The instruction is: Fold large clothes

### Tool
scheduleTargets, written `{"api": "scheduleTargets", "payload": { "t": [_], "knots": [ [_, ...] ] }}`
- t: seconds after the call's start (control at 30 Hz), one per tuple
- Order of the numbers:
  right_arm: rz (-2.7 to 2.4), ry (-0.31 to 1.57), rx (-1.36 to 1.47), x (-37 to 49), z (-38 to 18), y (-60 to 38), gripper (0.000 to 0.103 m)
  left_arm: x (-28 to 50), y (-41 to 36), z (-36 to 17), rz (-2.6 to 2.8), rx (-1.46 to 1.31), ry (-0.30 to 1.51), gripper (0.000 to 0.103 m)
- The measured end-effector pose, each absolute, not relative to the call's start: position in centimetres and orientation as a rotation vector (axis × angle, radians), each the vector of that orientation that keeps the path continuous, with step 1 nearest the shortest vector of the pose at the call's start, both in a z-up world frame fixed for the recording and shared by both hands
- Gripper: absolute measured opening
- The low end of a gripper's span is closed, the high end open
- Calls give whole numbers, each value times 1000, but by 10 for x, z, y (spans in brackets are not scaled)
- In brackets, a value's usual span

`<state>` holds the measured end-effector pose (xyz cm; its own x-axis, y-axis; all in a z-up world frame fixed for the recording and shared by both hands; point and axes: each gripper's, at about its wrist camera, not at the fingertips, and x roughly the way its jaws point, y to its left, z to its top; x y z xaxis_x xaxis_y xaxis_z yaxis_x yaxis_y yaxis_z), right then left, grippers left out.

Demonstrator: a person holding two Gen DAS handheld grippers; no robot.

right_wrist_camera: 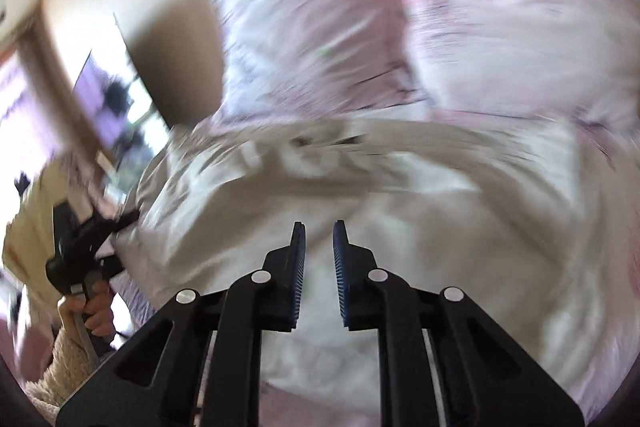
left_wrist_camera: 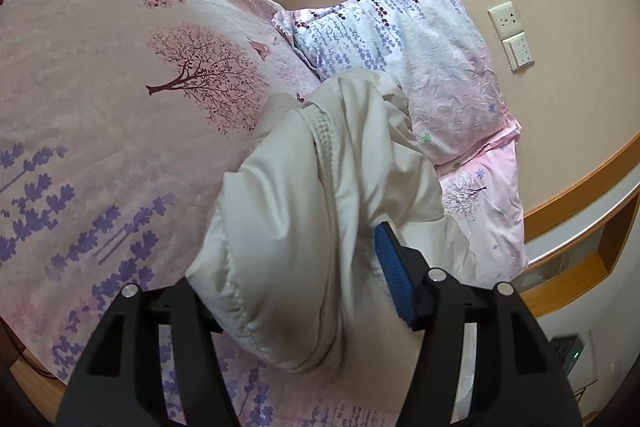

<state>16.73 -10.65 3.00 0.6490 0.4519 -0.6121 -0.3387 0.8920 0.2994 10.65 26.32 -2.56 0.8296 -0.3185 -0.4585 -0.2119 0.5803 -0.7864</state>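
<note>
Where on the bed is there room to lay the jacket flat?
The widest bare stretch is the quilt with the tree and lavender prints, left of the cream jacket. The right side is crowded: pillows fill the space up to the wall.

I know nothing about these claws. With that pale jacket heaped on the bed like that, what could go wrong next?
1. The jacket lies bunched inside the left claw, with one pad hidden under it. A loose hold might let it slump and spoil the fold.
2. The right claw holds nothing and its view is blurred. If it grabs hastily, it might catch the flowered duvet along with the jacket.
</note>
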Motion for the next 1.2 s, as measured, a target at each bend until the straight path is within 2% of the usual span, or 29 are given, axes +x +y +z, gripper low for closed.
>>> {"api": "scheduleTargets", "payload": {
  "t": [0.13, 0.37, 0.57, 0.67, 1.2],
  "knots": [
    [489, 808, 93, 189, 25, -63, 15, 108, 262, -25, -58, -958, 614, 59],
    [468, 928, 61, 208, 4, -43, 15, 110, 265, -31, -55, -975, 611, 59],
    [463, 1027, 74, 227, -20, -39, 15, 109, 266, -18, -83, -939, 576, 38],
    [472, 1066, 106, 234, -26, -43, 15, 109, 260, -4, -110, -898, 554, 34],
    [463, 1184, 149, 262, -43, -43, 15, 109, 177, 86, -330, -606, 394, 32]
  ]
}}
